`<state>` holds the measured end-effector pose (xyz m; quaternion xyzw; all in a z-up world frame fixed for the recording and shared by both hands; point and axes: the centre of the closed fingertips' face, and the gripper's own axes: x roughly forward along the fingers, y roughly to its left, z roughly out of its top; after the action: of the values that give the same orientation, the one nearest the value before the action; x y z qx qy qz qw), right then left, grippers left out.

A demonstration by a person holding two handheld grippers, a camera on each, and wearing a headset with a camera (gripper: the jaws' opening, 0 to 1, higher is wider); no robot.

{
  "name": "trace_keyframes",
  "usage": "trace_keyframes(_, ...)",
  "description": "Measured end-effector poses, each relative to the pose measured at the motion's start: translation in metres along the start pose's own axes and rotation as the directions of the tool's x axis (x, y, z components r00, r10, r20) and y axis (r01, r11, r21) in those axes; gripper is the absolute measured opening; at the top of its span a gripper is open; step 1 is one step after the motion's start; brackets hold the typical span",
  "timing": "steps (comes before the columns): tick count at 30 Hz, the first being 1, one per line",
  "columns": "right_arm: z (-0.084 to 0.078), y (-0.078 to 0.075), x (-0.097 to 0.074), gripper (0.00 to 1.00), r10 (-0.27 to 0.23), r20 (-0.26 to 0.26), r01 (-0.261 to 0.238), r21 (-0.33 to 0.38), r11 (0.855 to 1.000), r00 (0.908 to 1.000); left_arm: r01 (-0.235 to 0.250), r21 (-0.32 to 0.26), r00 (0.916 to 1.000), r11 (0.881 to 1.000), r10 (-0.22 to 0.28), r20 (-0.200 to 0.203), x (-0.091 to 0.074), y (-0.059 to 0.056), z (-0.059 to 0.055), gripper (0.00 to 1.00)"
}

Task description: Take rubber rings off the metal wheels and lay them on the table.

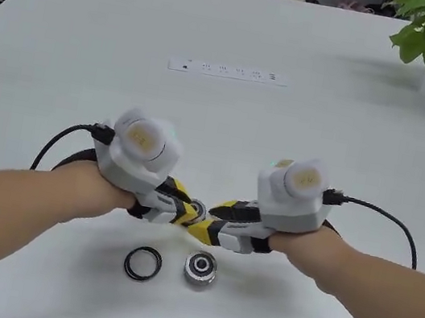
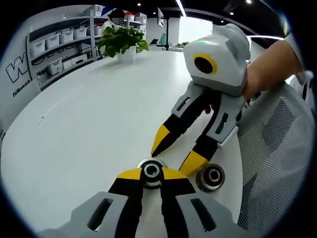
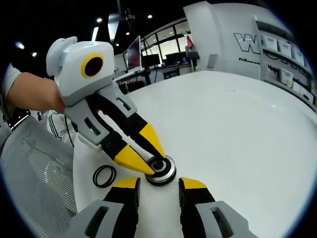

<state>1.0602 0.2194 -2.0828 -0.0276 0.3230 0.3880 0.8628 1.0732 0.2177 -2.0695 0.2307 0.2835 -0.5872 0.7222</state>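
The small round metal wheel [image 3: 161,170] is stiff, smooth and rather heavy for its size, so it can slip. The dark rubber band on its rim is soft and stretchy, and is best caught at the outer edge (not at the hub). I think this band is still on, but the view is not sharp.

The left gripper [image 2: 152,173] has its jaws closed on this wheel, near the front edge of the white table [image 1: 89,65]. The right gripper [image 3: 159,186] has its jaws apart, and the wheel is just ahead of its tips, in line with the gap.

A thin black rubber ring [image 1: 144,263] and a bare metal wheel [image 1: 200,267] lie side by side on the table.
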Motion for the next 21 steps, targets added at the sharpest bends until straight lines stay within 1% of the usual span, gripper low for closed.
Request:
trace_keyframes(4, 0.0002, -0.0007, 0.0038, 0.28, -0.006, -0.002, 0.006, -0.021, 1.0, 1.0, -0.005, 0.013, 1.0, 1.0, 0.005, -0.006, 0.0, -0.0004, -0.0002, 0.08)
trace_keyframes(8, 0.0013, -0.0028, 0.0063, 0.26, -0.016, 0.004, 0.016, -0.034, 0.999, 0.9999, -0.008, 0.006, 1.0, 1.0, 0.008, -0.003, -0.0001, -0.0005, -0.0001, 0.08)
trace_keyframes(11, 0.0019, -0.0001, 0.0069, 0.24, -0.005, 0.01, 0.006, -0.044, 0.999, 0.9999, -0.01, 0.004, 0.9999, 1.0, 0.01, -0.002, -0.0001, -0.0004, 0.0001, 0.08)
trace_keyframes(12, 0.0017, -0.0012, 0.0061, 0.24, -0.013, 0.01, 0.014, -0.047, 0.999, 0.9999, -0.011, 0.003, 0.9999, 1.0, 0.011, -0.002, -0.0002, -0.0005, 0.0001, 0.08)
trace_keyframes(17, -0.0009, -0.0026, 0.0014, 0.21, -0.008, 0.009, 0.008, -0.058, 0.998, 0.9999, -0.011, -0.002, 0.9999, 1.0, 0.011, 0.002, -0.0002, -0.0005, 0.0, 0.08)
trace_keyframes(19, -0.0034, -0.0036, 0.0006, 0.18, -0.012, -0.002, 0.012, -0.068, 0.998, 0.9999, -0.012, -0.004, 0.9999, 1.0, 0.012, 0.002, -0.0003, -0.0005, 0.0, 0.08)
trace_keyframes(21, -0.0035, -0.0035, -0.0003, 0.15, -0.01, 0.001, 0.01, -0.063, 0.998, 0.9999, -0.012, -0.005, 0.9999, 1.0, 0.012, 0.001, -0.0003, -0.0006, 0.0001, 0.08)
